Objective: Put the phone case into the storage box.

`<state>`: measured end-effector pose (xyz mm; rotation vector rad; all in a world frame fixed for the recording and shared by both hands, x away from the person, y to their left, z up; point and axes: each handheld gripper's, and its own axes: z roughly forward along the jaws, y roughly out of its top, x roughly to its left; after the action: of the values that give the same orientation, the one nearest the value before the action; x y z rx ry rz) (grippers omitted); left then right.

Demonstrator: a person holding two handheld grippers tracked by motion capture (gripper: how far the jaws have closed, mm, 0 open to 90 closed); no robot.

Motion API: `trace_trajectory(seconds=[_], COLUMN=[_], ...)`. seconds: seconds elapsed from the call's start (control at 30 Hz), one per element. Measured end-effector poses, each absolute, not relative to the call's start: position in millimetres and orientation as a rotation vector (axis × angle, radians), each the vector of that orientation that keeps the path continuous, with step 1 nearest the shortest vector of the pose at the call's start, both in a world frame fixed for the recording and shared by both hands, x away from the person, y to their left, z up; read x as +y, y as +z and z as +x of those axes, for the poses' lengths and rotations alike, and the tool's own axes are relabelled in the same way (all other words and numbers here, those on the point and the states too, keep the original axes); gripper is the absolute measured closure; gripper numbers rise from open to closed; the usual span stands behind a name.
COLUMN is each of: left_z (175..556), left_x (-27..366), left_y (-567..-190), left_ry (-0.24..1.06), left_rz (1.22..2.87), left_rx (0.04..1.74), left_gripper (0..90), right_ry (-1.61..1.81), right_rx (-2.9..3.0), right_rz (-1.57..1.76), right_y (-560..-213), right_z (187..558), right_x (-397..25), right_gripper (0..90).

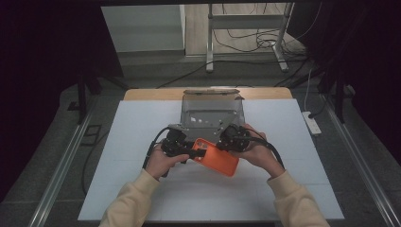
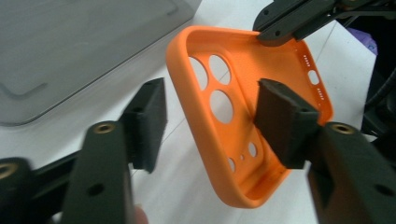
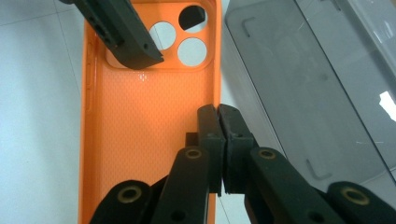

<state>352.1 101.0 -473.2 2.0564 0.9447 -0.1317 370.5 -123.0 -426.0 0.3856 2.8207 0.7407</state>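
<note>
An orange phone case point(image 1: 216, 157) is held above the white table top, hollow side up. My right gripper point(image 3: 218, 115) is shut on the case's point(image 3: 149, 121) long side wall, and it appears at the top of the left gripper view point(image 2: 285, 25). My left gripper point(image 2: 217, 123) is open and straddles the camera-hole end of the case point(image 2: 275, 65). One of its jaws lies over the inside of the case and the other shows through a camera hole below. In the high view the left gripper point(image 1: 197, 152) and right gripper point(image 1: 223, 144) meet over the case.
A grey see-through box point(image 1: 210, 111) stands just behind the hands; it also shows as a smoky lid point(image 2: 70, 51) point(image 3: 303, 93) beside the case. A white mat point(image 1: 142, 132) covers the table. A power strip point(image 1: 312, 123) lies at the right edge.
</note>
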Motion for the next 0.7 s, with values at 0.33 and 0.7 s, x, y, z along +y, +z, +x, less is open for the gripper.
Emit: trace_trajectory(seconds=[0.33,0.7], left_z=[351.7,348.2], left_x=[106.0,110.1], left_y=[-470.9,-466.6], left_ry=[-0.166,-0.135], left_rz=[2.034,1.99], left_rx=[0.938,0.945], left_gripper=[64.4,76.6], right_ry=[0.741,0.758], right_rx=[2.817,2.806], right_rz=[0.375,0.358], right_y=[-426.4,-423.0], right_z=[370.0,368.0], right_x=[-121.8,-122.3], right_gripper=[87.2,86.0])
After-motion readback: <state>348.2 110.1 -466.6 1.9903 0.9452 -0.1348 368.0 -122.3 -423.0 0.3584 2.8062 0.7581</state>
